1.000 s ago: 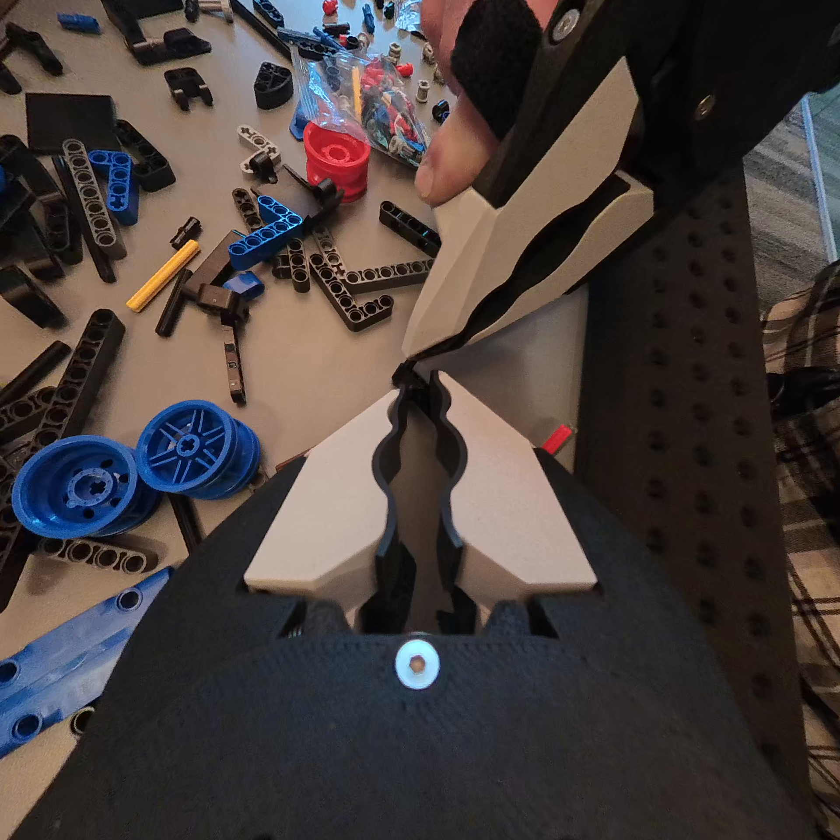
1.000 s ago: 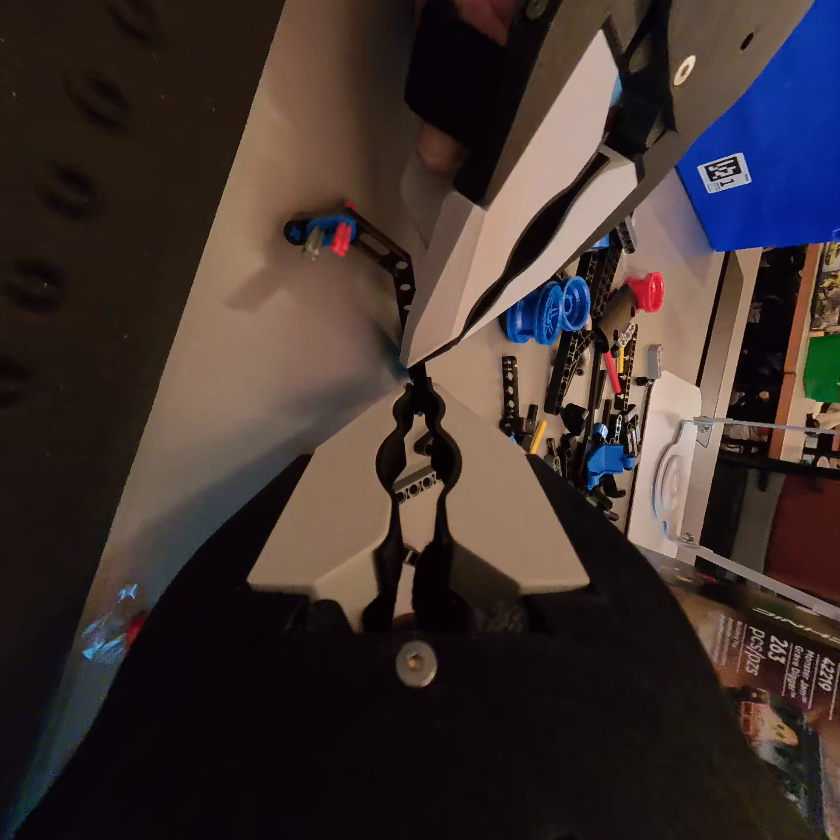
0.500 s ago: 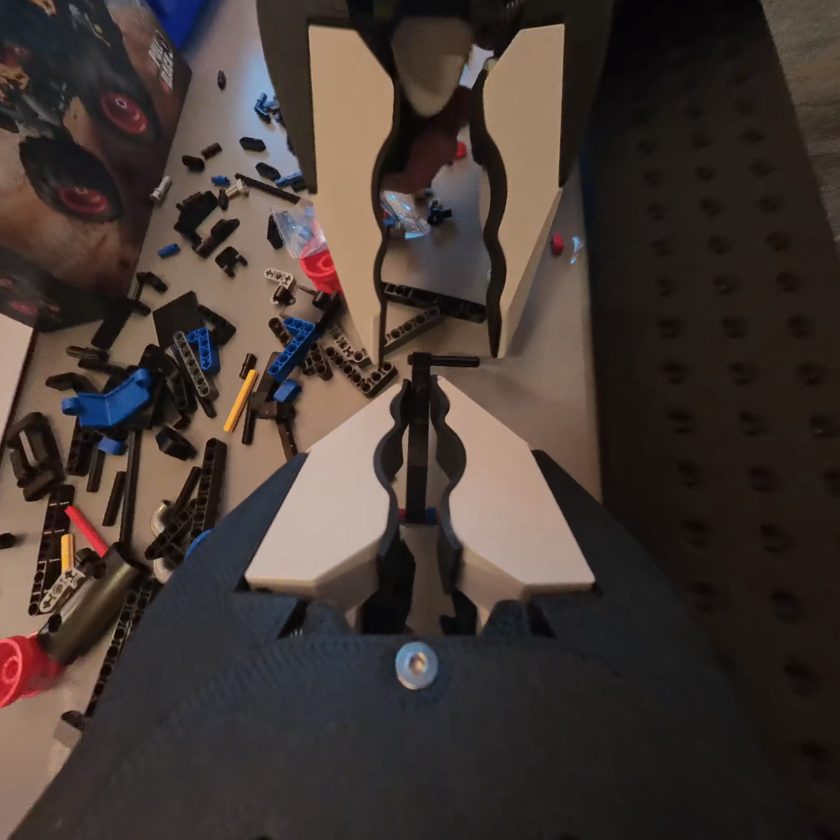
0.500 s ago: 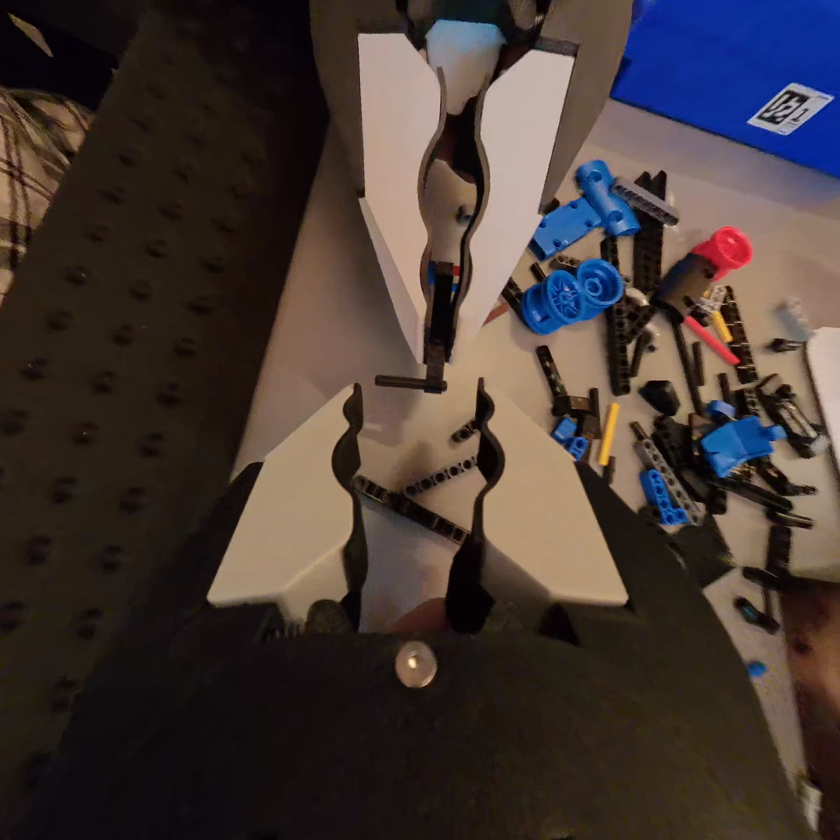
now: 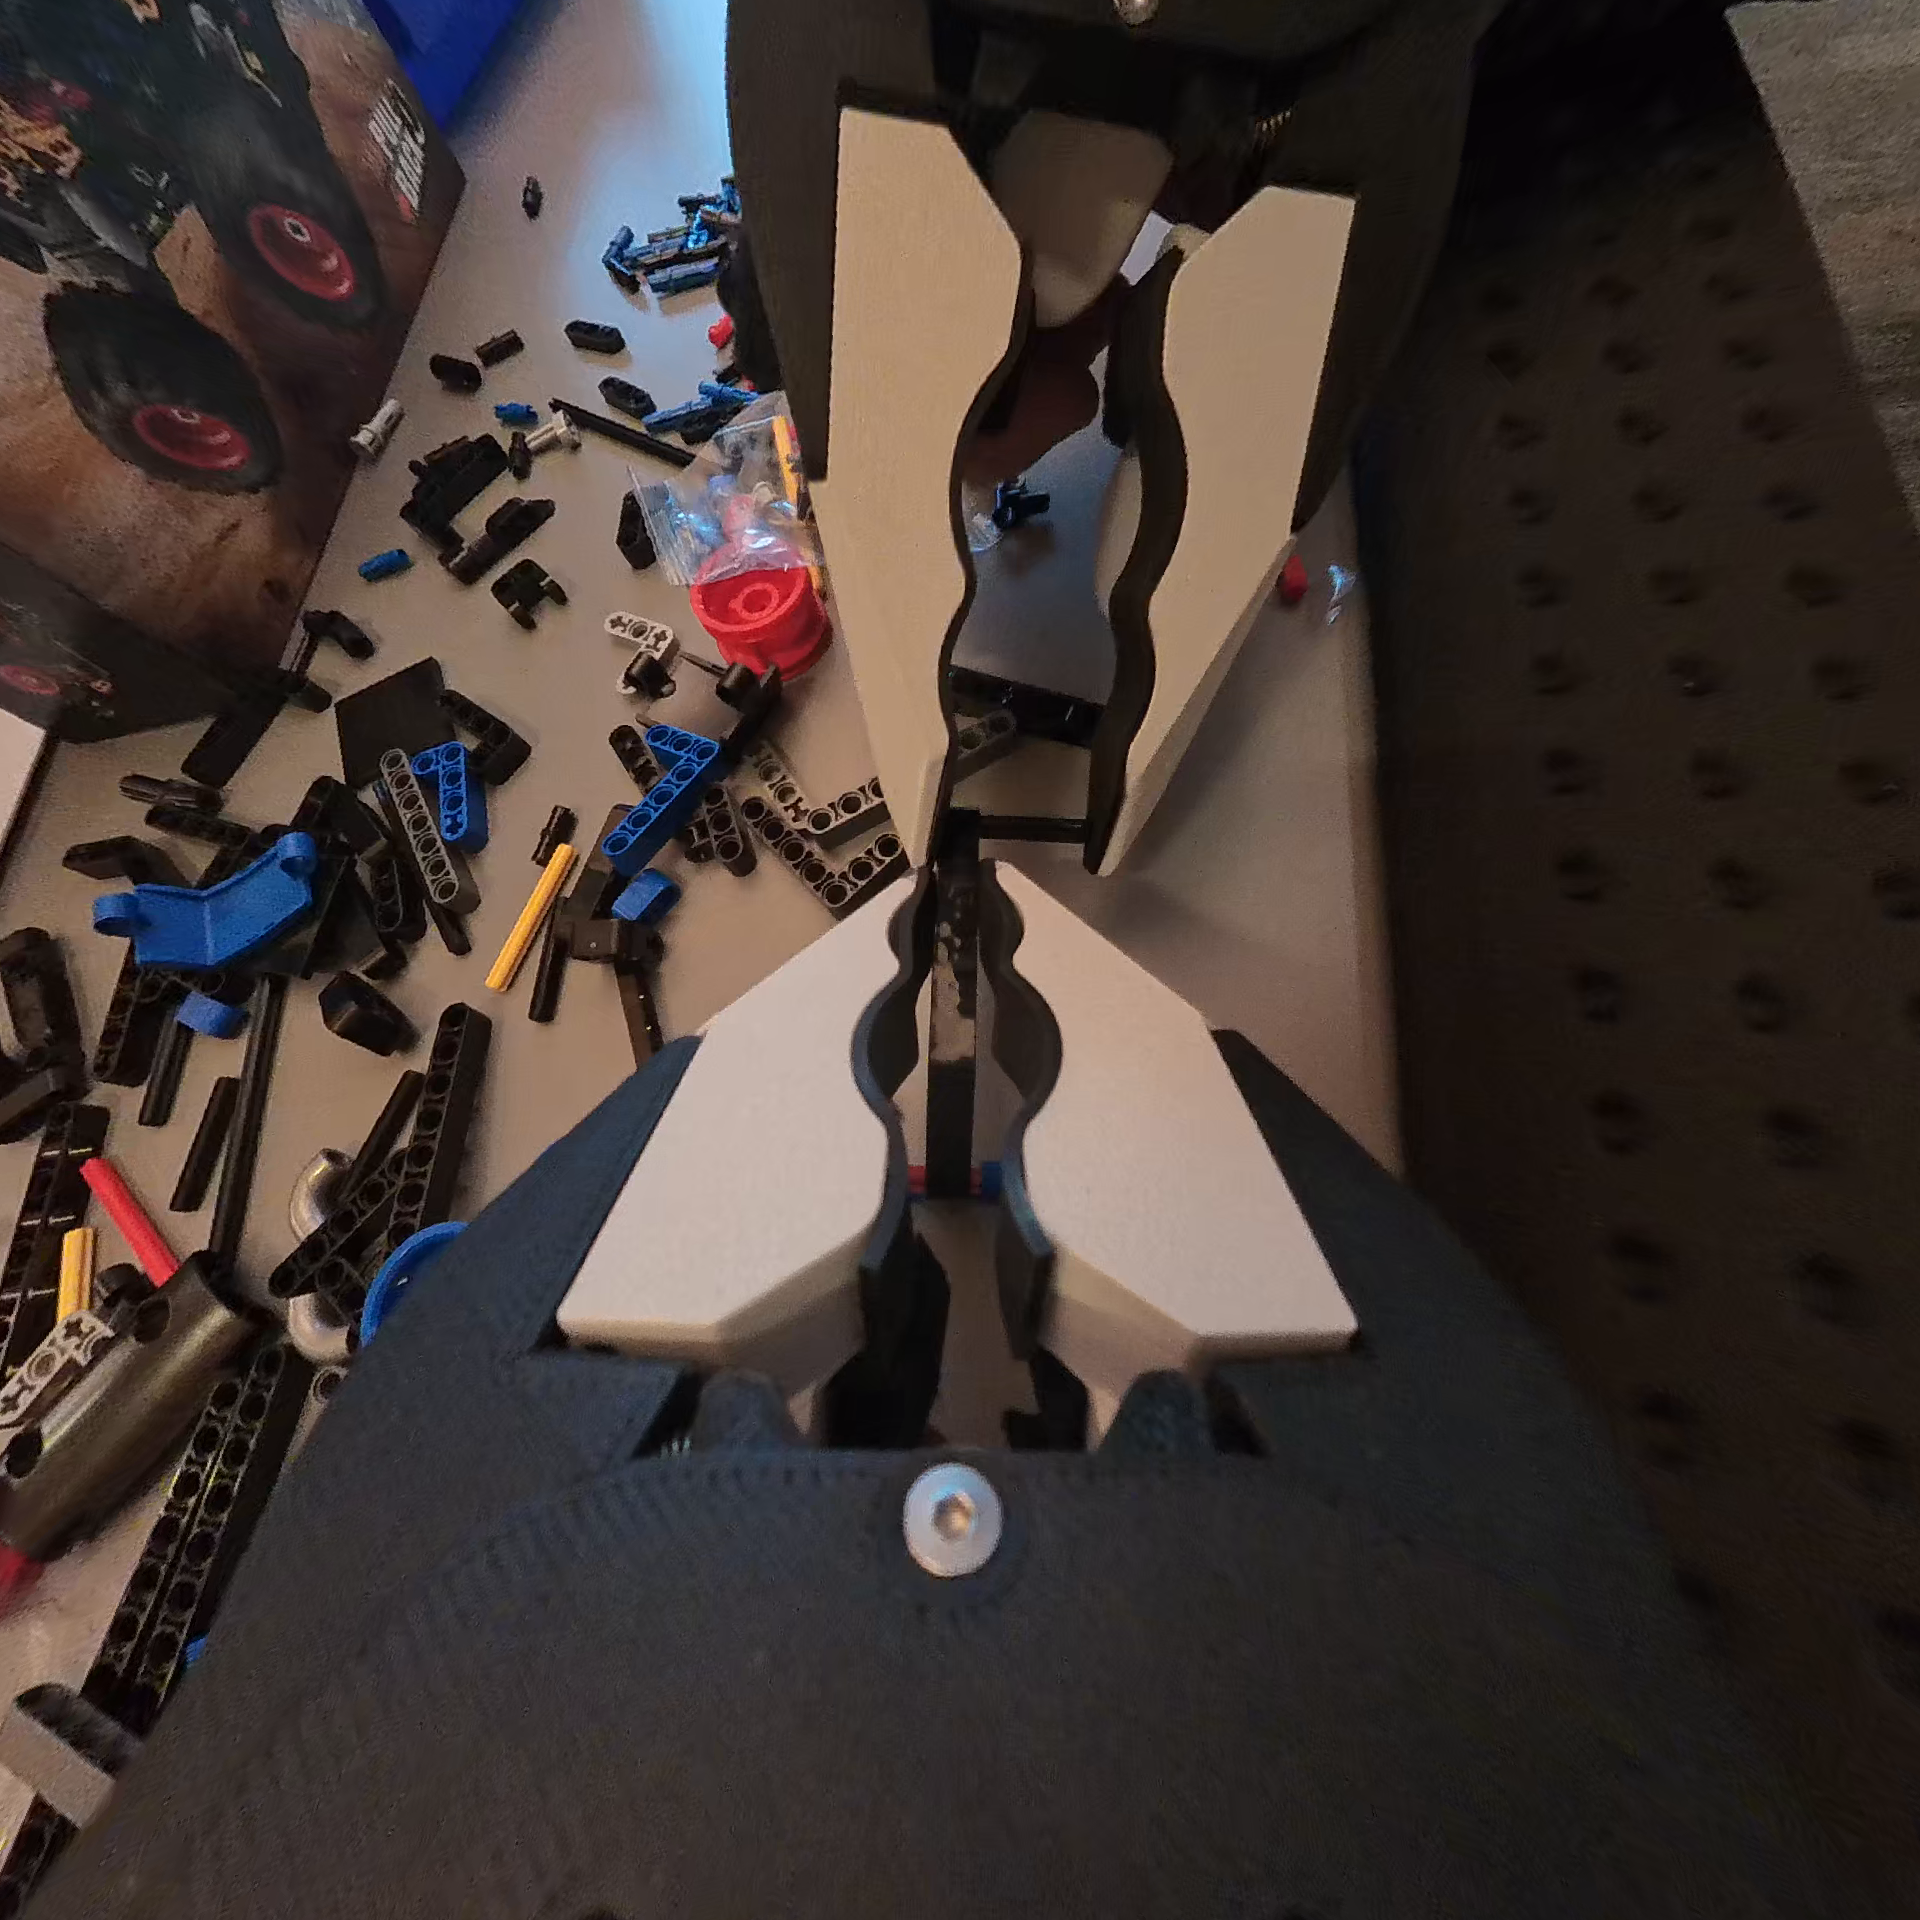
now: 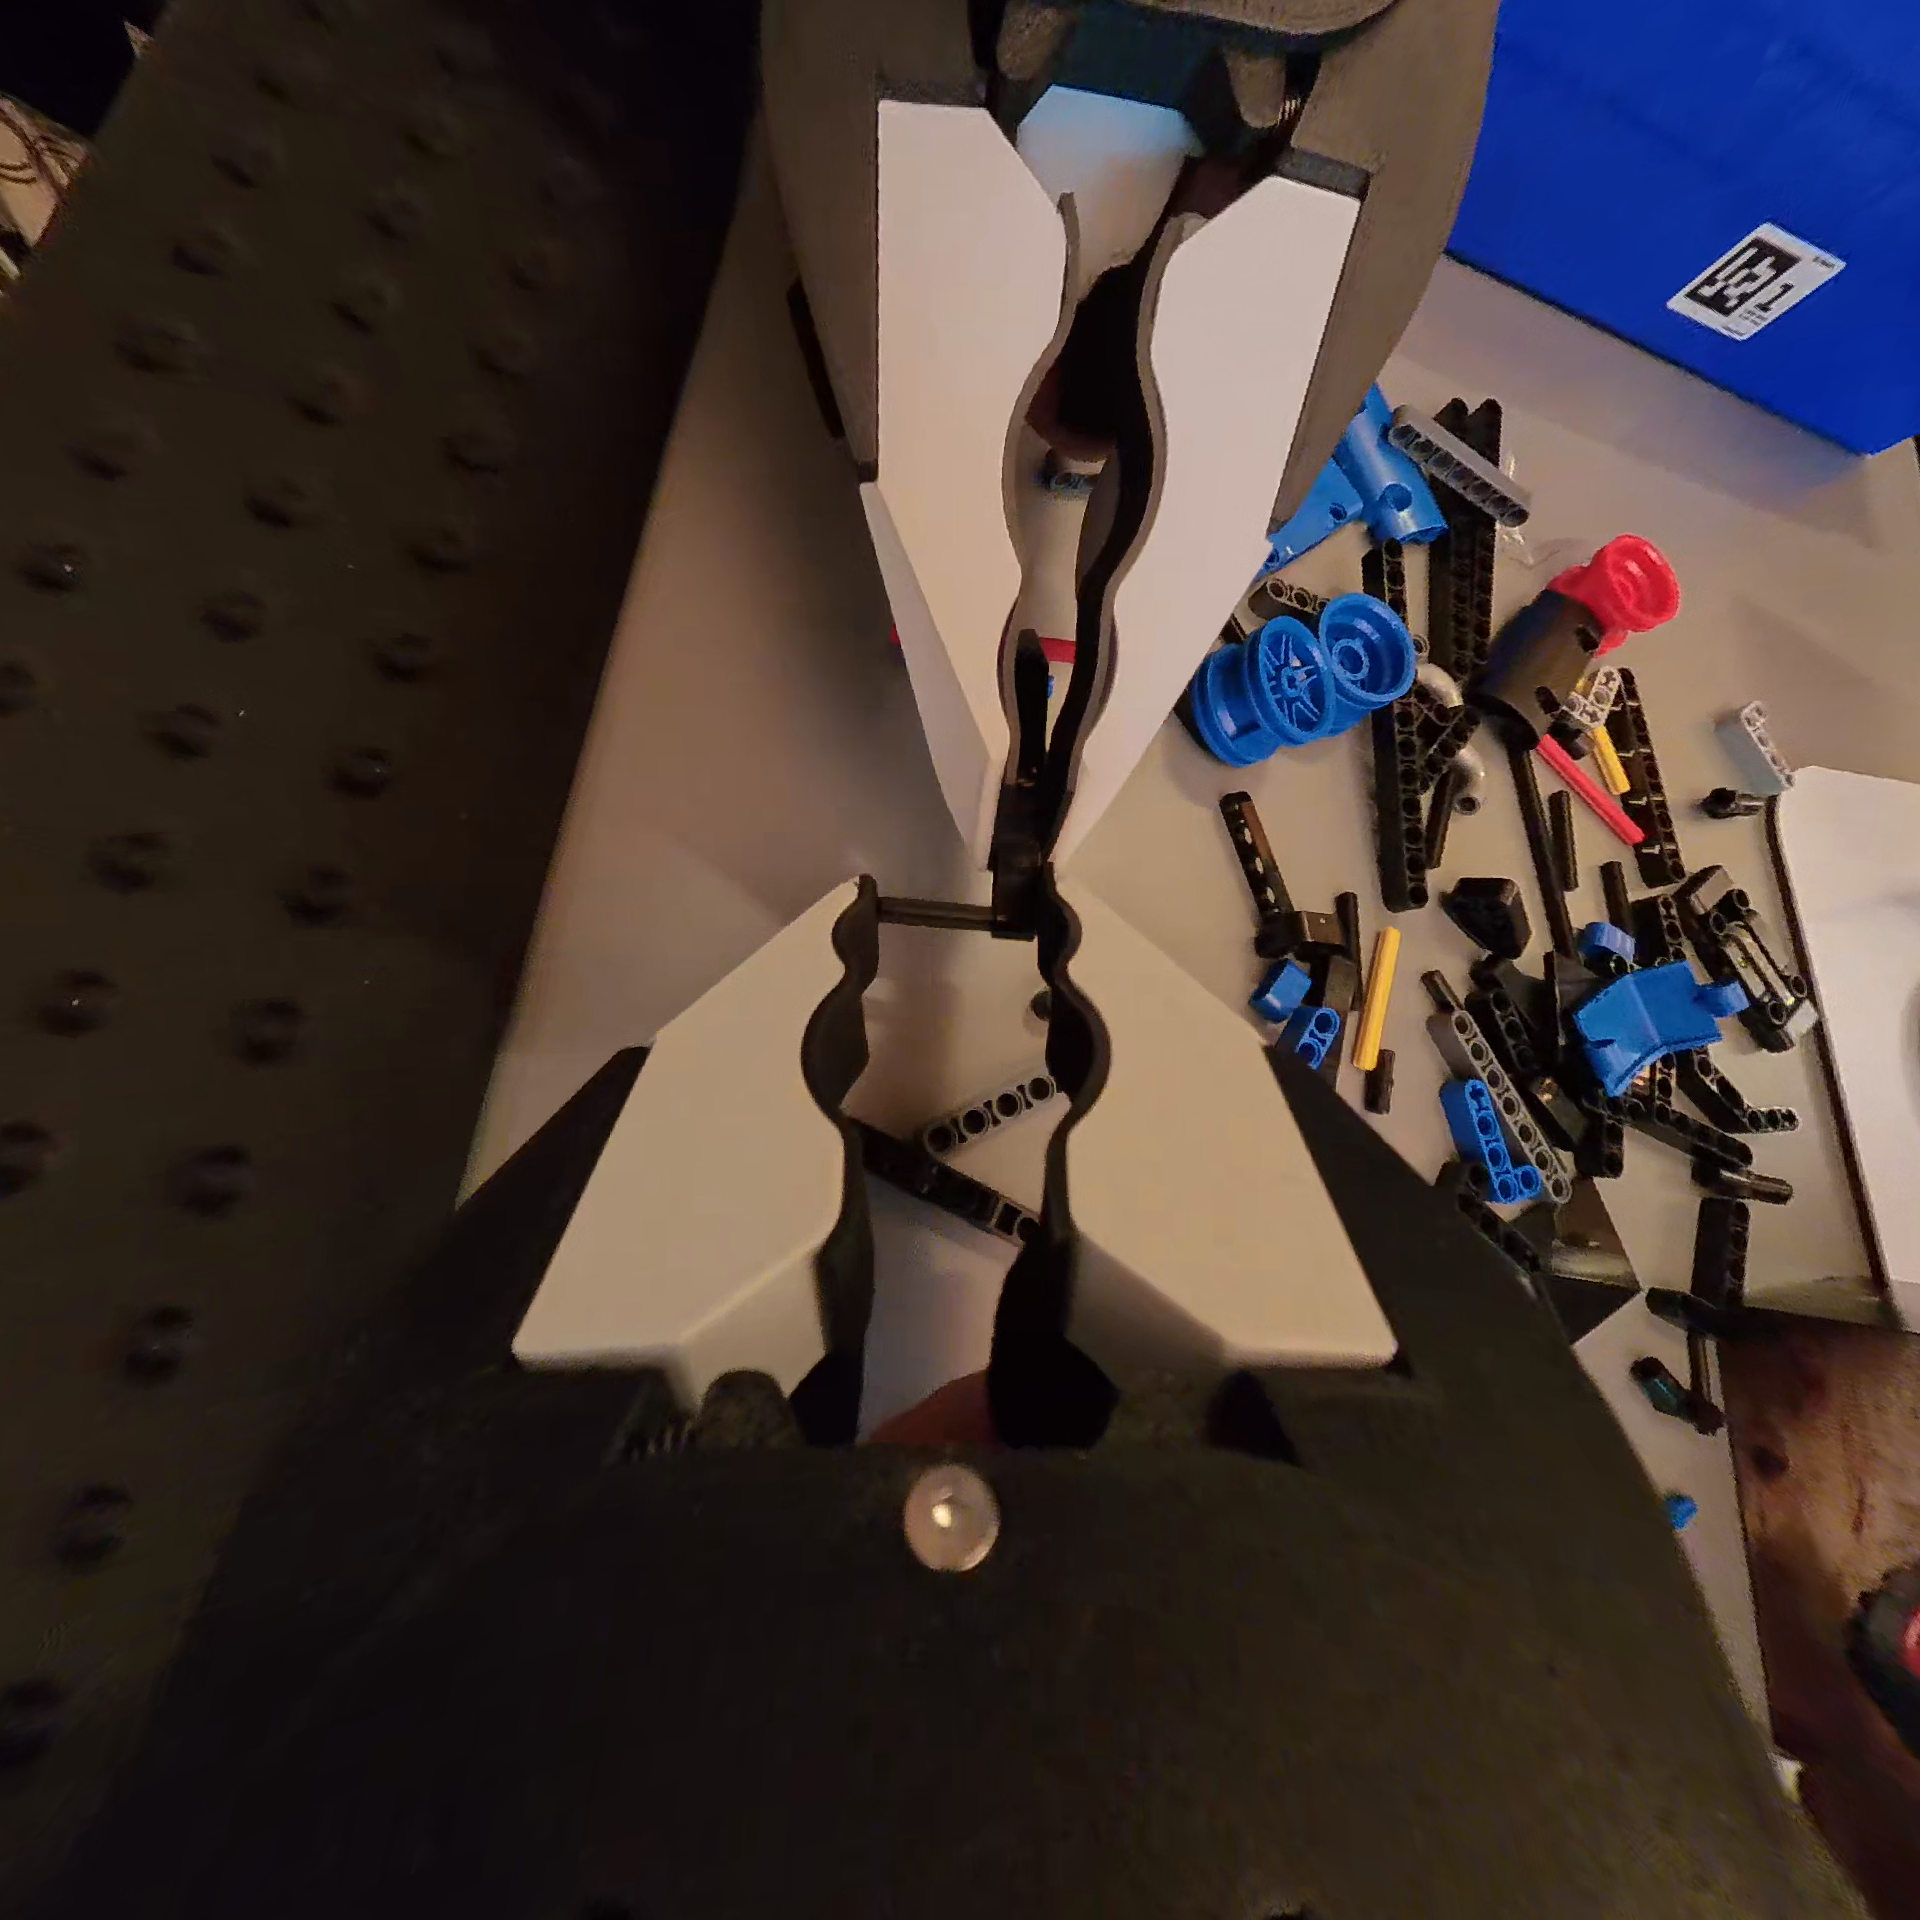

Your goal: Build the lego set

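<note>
My left gripper (image 5: 956,883) is shut on a long black beam (image 5: 951,997) that runs back between its fingers, with red and blue pins at its rear end. A thin black axle (image 5: 1029,827) sticks out sideways from the beam's tip. My right gripper (image 6: 951,904) faces the left one tip to tip. Its jaws stand partly closed, one fingertip on the axle's (image 6: 935,914) free end and the other against the beam's tip. In the right wrist view, the left gripper (image 6: 1023,831) is above, holding the beam (image 6: 1029,727). Both are held above the grey table.
Loose pieces litter the table to one side: two blue wheels (image 6: 1299,675), a red wheel (image 5: 758,613), a bag of small parts (image 5: 717,499) and several black and blue beams. The set's box (image 5: 187,312) and a blue box (image 6: 1683,187) stand behind. A black perforated board (image 5: 1662,831) borders the other side. Both grippers' tips are close together, under 4 cm apart. The red wheel (image 5: 758,613) sits 9 cm or so from the ends of my right fingers.
The grippers have swung from a skewed meeting to facing each other head-on. The right gripper opened wide half a second ago and has since narrowed onto the axle.
</note>
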Tool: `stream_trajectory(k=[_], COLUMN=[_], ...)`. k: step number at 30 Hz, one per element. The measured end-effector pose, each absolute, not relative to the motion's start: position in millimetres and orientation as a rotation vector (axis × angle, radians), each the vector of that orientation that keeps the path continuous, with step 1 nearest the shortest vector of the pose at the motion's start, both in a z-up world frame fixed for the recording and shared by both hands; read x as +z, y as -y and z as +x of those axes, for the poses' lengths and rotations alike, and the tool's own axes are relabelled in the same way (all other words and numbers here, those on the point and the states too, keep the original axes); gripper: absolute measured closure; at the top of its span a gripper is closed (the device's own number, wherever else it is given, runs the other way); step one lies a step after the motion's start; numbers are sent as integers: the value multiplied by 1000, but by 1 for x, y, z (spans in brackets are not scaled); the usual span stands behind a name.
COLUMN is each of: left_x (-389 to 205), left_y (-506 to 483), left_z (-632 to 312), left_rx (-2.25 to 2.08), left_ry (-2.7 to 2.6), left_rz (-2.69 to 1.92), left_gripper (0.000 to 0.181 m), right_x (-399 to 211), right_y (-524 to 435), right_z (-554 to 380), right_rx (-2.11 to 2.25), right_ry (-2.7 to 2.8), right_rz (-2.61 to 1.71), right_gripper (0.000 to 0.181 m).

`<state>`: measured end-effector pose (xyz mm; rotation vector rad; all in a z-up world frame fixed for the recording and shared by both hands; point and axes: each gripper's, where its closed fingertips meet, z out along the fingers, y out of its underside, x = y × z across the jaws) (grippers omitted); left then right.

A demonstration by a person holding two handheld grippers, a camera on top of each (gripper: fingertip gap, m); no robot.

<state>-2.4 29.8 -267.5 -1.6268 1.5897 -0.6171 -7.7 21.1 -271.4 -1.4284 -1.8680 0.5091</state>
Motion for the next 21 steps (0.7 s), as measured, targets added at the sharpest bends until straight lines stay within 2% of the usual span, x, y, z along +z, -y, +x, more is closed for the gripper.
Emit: stream_trajectory(k=[17, 21], left_x=[-268, -271], left_y=[-35, -43], left_z=[-4, -7], left_rx=[-648, -616], left_ry=[-1526, -1503], left_rz=[-1654, -1700], left_gripper=[175, 175], right_x=[-272, -263], right_y=[-27, -35], right_z=[-9, -4], right_rx=[511, 475], right_ry=[1835, 1803], right_rz=[-1437, -1427], right_gripper=[153, 146])
